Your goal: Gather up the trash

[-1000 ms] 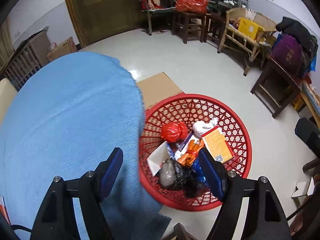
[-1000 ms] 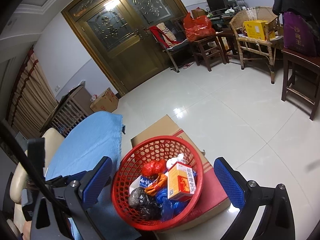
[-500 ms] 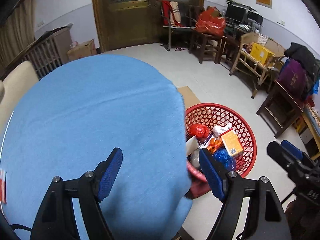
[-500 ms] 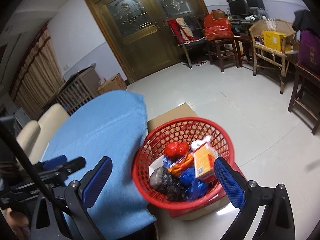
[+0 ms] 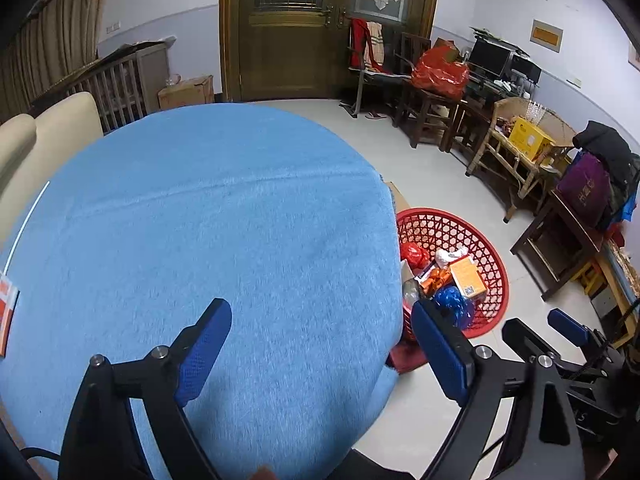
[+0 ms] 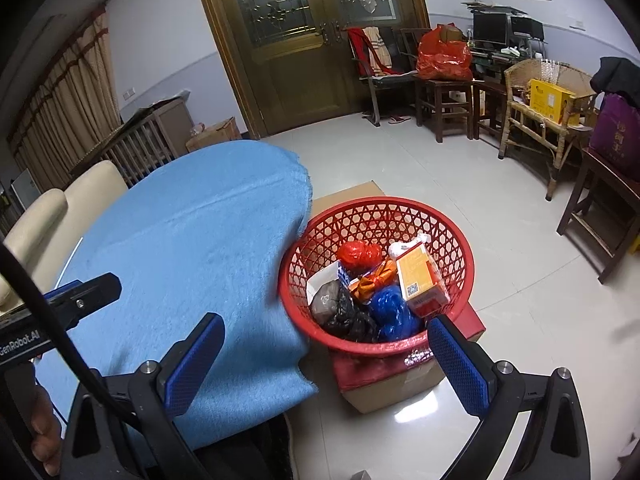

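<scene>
1. The red plastic lattice basket (image 6: 376, 276) of bagged trash (image 6: 372, 292) sits on a cardboard box (image 6: 396, 384) beside the blue-clothed desk's (image 5: 200, 220) edge, handy for dropping.
2. The left gripper (image 5: 320, 352), just opened wider, and the right gripper (image 6: 324, 364) both hold their fingers wide and empty.

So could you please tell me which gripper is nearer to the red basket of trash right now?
Right. The right gripper hangs open at the red basket, one finger at its near rim. The left gripper, also open and empty, is over the blue tablecloth, with the basket off to its right.
</scene>
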Demonstrator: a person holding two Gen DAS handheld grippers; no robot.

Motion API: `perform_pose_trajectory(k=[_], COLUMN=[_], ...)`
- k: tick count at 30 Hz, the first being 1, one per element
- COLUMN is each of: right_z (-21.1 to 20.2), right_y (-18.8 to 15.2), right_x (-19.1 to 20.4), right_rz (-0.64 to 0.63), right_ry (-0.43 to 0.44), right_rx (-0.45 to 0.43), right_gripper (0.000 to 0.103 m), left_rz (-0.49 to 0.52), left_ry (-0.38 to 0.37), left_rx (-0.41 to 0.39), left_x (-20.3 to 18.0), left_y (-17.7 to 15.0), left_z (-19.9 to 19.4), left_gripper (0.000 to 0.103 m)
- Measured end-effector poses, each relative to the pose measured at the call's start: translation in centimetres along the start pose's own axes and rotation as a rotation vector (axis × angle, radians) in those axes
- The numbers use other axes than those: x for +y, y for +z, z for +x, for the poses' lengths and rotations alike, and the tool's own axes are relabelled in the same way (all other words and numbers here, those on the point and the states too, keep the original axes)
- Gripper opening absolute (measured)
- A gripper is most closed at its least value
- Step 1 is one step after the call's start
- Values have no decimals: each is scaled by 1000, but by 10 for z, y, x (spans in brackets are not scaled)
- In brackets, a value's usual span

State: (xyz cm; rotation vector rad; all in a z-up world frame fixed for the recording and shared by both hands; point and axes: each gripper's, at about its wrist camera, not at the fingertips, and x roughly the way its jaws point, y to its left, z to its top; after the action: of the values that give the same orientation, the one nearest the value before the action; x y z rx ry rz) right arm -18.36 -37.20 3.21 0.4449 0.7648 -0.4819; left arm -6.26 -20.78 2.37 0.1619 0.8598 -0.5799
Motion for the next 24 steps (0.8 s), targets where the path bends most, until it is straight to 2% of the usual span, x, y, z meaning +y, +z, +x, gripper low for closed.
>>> perform_pose_trajectory(k=[10, 15, 24], right_z=[-11, -16, -21], right_y=[-6, -8, -7], right_x=[1, -4, -17], right_rz=[-2, 7, 29], right_ry=[-2, 16, 7], right_rx=[-7, -14, -28], right_gripper=[103, 103, 103], left_rz=[18, 33, 57], left_ry=[-2, -30, -2], left_rx=[-25, -53, -56], left_x=[-11, -20, -33], left_y=[-16, -18, -20], left_z=[-19, -28, -30], left_gripper=[92, 92, 92])
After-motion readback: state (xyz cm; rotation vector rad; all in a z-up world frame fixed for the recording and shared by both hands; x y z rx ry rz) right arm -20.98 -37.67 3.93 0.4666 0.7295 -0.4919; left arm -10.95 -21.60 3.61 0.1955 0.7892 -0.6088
